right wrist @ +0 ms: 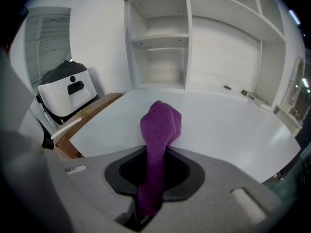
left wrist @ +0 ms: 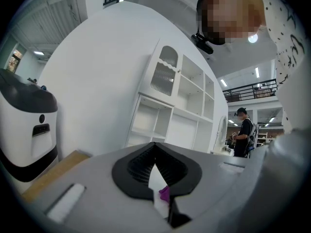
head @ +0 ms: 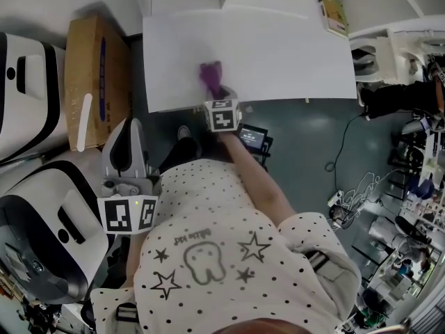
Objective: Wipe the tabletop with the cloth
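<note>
At the far left stood two white-and-black machines, with a cardboard box lying just beside them, against the left edge of the bench. The left gripper was held low beside the person's dotted shirt, off the bench and well apart from the cloth. In its own view the left gripper was tilted up towards a white shelving unit, and its fingers were closed together with nothing between them. The purple cloth sat near the front edge of the white bench, left of its centre. The right gripper reached over that front edge to it. In the right gripper view the fingers of the right gripper were clamped on the lower part of the cloth, and the bunched upper end stood forward of them and appeared to rest against the bench top. Open shelves rose behind the bench. To the right, a black cable lay on the dark floor, with cluttered equipment beyond it that was too small to identify.
</note>
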